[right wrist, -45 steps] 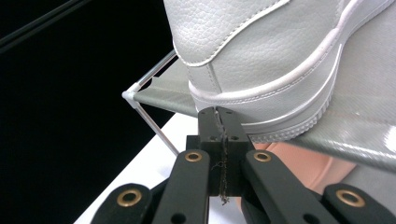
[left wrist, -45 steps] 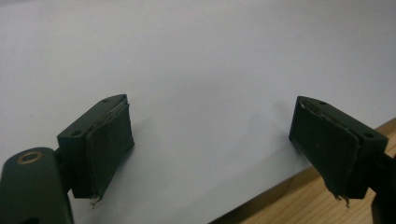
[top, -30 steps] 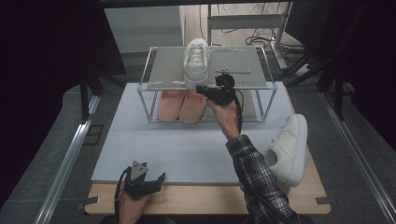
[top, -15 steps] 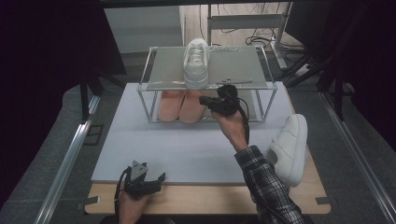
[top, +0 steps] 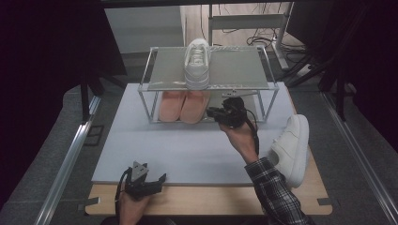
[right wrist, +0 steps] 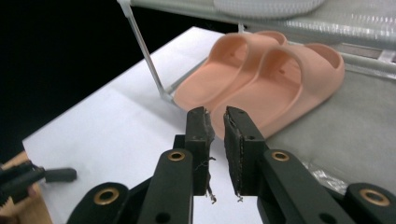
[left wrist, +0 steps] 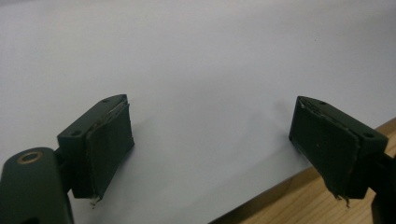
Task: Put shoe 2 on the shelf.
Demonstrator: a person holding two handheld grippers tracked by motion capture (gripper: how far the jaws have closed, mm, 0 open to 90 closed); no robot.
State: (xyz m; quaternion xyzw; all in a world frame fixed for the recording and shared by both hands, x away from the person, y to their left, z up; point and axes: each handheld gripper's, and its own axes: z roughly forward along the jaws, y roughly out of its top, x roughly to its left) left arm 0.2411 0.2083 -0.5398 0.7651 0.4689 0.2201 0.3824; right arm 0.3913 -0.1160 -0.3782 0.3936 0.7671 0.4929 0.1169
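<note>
A white sneaker (top: 197, 63) stands on the top shelf of a wire rack (top: 234, 70); its sole (right wrist: 266, 5) runs along the top of the right gripper view. A pair of pink slippers (top: 184, 105) (right wrist: 261, 79) sits on the lower shelf. A second white sneaker (top: 291, 147) lies on the table's right side. My right gripper (top: 212, 112) (right wrist: 218, 126) hovers in front of the lower shelf, just right of the slippers, jaws nearly together with nothing between them. My left gripper (top: 145, 180) (left wrist: 210, 154) rests open at the white mat's front edge.
The white mat (top: 187, 150) covers most of the wooden table (top: 309, 197). The rack's thin corner post (right wrist: 140, 37) stands left of the slippers. Metal rails (top: 70, 159) run along both sides of the table, and cables lie on the floor behind.
My right gripper has come down and back from the sneaker on the top shelf to the front of the lower shelf. The left gripper has stayed put.
</note>
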